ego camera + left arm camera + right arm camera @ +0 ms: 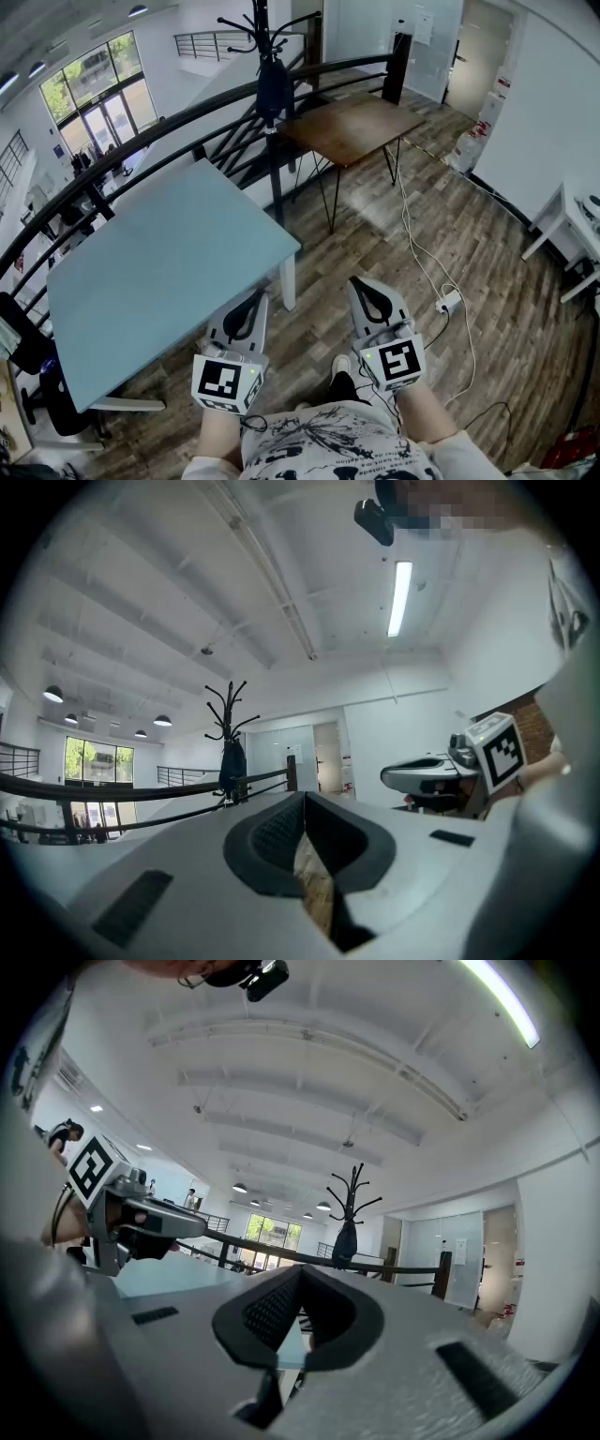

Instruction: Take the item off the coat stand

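A black coat stand (267, 56) rises far ahead by the railing, with a dark item (273, 89) hanging on it. The same stand (228, 733) and its dark item (232, 766) show small in the left gripper view, and the stand (350, 1206) with the item (345, 1241) in the right gripper view. My left gripper (253, 302) and right gripper (364, 286) are held low in front of the person's body, far from the stand. Both are shut with nothing between the jaws.
A light blue table (159, 272) stands at the left and a brown wooden table (352, 124) further ahead. A black railing (141, 141) runs behind both. A white cable with a power strip (447, 302) lies on the wood floor at the right.
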Tool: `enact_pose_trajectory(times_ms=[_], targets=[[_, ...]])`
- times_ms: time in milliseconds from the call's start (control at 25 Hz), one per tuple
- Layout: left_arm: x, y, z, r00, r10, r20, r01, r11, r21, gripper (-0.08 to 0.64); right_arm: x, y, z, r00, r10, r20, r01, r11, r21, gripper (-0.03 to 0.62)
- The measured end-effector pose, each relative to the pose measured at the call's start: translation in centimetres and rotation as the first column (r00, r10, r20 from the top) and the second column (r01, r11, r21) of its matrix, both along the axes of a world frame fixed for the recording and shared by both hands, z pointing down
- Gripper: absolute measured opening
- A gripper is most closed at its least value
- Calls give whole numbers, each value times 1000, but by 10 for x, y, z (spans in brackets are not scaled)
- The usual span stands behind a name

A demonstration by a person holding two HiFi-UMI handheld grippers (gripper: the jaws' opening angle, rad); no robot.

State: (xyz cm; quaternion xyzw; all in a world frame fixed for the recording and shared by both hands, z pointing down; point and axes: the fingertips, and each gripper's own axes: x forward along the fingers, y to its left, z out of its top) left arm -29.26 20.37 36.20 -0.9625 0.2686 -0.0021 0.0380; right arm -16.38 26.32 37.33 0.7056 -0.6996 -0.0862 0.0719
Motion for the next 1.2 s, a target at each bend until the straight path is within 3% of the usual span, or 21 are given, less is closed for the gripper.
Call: enact_pose_trajectory(times_ms=[480, 680, 920, 1200], targets=[[-10, -8, 7, 1000, -1, -5, 1, 1000, -12, 5, -6, -6, 2, 1000, 6, -17, -6, 1000, 8, -8], [-8, -21, 11, 1000, -11, -2, 11, 999, -46, 5, 9, -19, 8, 998, 27, 51, -27, 1000, -8, -6], [17, -57, 20, 999, -52, 8, 52, 997, -51, 5, 49, -62, 12, 997, 4, 73, -4, 1000, -4, -6], [87, -129, 26, 990, -139, 28, 141, 989, -49, 5, 133, -147, 12, 996, -55, 70, 54, 998, 20, -6]])
